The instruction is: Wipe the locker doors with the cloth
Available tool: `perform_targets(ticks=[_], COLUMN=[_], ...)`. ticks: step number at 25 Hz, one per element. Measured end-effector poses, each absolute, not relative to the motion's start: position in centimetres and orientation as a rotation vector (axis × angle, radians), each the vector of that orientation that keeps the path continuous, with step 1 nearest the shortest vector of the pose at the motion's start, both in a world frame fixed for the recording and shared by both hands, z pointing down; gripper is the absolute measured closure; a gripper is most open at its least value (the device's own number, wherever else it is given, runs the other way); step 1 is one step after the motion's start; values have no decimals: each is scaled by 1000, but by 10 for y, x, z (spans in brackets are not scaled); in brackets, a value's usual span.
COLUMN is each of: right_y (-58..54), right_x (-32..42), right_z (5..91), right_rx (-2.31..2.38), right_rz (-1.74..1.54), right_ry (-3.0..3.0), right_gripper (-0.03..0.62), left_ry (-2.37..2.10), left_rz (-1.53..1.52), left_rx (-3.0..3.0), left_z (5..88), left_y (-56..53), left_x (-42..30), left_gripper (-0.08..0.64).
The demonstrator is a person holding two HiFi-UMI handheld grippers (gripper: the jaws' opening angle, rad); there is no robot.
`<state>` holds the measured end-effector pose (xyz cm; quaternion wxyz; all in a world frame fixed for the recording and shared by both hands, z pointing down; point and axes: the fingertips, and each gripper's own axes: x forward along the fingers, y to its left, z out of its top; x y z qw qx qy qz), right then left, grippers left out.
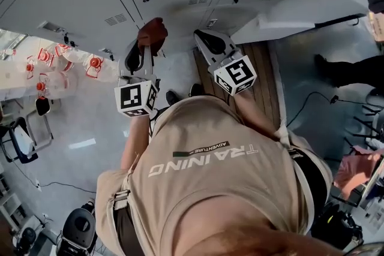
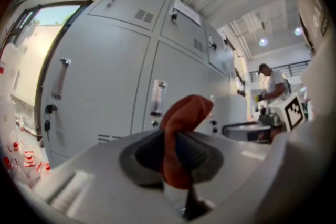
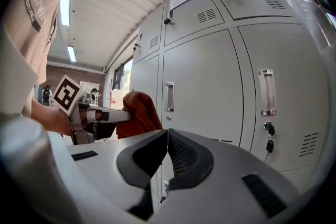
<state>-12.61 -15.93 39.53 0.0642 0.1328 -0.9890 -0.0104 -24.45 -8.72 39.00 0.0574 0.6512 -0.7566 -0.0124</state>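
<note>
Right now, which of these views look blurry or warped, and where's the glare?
Left gripper view: fisheye bows the locker doors, the cloth close to the lens is soft. Right gripper view: same bowing, doors sharp, ceiling light blown out. Head view: mostly sharp, pale glare on the floor.

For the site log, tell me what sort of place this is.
Likely a workshop or lab storage area: grey metal lockers, a ribbed metal ceiling, and red-capped containers nearby.

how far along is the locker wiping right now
Done: the cloth is picked up, clamped in the left tongs. In hand: it is held up facing the locker doors; contact isn't clear. To do: the wiping itself, with no door showing wiped streaks. The right tongs are shut and empty.
</note>
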Motion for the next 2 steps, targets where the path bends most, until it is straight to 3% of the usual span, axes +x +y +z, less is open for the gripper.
perform_targets(ticks=[2], right_y=[-160], right_x=[-131], right_z=[393], right_rx=[404], right_rz=[-21], right_ry=[-2996], right_gripper=[577], left_ry=[-2292], left_rz=[-33], left_rx=[1990], left_z=[386], left_y=[-95], left_x=[-249], left_gripper=[506])
